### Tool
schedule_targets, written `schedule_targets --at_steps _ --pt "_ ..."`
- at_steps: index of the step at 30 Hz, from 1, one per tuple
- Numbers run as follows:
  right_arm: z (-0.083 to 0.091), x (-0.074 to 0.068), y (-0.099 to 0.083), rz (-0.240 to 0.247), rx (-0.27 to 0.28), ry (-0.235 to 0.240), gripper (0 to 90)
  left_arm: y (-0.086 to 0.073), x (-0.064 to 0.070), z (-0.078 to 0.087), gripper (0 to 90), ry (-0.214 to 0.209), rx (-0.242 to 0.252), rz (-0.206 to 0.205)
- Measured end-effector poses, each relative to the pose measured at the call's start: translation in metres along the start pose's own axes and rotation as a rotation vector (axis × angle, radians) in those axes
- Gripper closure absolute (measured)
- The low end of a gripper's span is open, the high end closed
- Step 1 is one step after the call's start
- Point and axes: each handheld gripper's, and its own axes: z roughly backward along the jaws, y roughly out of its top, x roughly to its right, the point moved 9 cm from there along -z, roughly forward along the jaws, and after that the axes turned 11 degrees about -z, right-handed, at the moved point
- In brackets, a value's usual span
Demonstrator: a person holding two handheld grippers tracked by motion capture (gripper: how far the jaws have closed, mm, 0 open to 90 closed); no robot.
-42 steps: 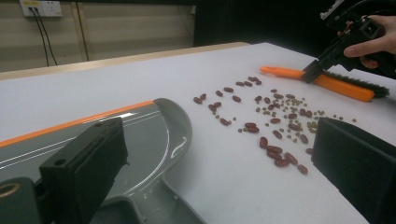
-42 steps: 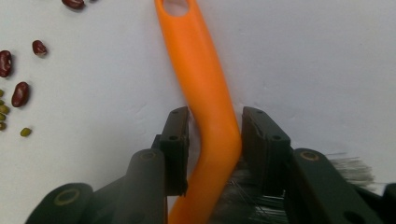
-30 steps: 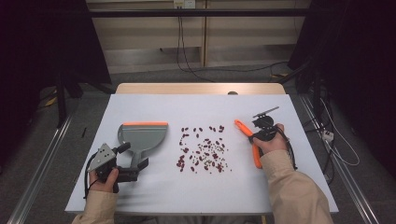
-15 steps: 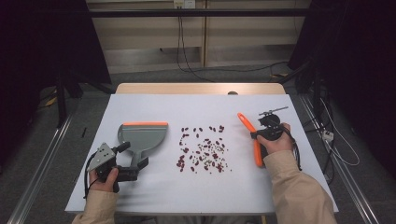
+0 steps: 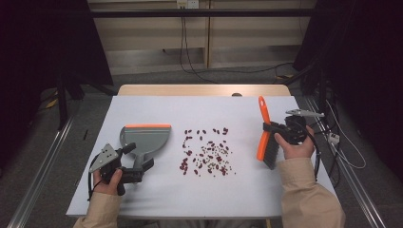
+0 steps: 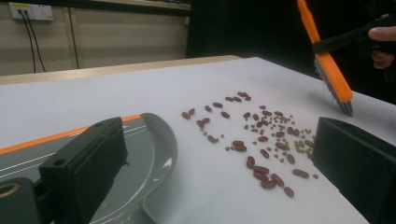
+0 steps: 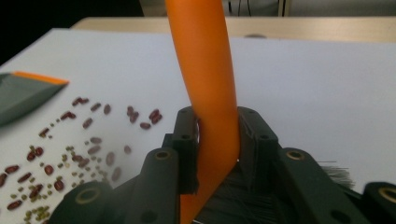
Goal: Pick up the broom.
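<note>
Gripping the brush, right tongs lifted; beans scattered.

High view looks down overhead; both gripper views sit low, close, sharing the scattered beans.

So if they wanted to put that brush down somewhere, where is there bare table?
Bare table runs along the far edge, beyond the dustpan and the scattered beans. The near edge, between the two forearms, is bare too. The middle is crowded with beans, and the dustpan and left gripper take the left. The brush hangs in the right gripper.
</note>
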Motion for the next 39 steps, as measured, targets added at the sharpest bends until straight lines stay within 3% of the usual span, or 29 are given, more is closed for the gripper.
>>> schedule_targets --at_steps 7,9,17,25,30,39 --pt "0.015 -0.006 0.005 -0.033 0.114 0.089 71.2 0.008 0.003 -0.002 3.0 0.000 0.001 -0.022" --pt "0.016 -0.007 0.006 -0.032 0.121 0.090 71.2 0.013 0.005 -0.003 3.2 -0.008 0.004 0.004" --pt "0.019 -0.022 0.016 -0.033 0.158 0.129 71.2 0.030 0.018 -0.016 2.9 -0.043 0.005 -0.020" --pt "0.019 -0.043 0.022 -0.008 0.170 0.167 71.2 0.043 0.027 -0.035 2.9 -0.069 0.011 -0.043" --pt "0.019 -0.056 0.027 0.001 0.183 0.187 71.2 0.050 0.037 -0.049 4.2 -0.108 0.009 -0.058" --pt "0.010 -0.091 0.031 0.050 0.163 0.232 71.2 0.055 0.059 -0.078 4.1 -0.174 -0.018 -0.049"
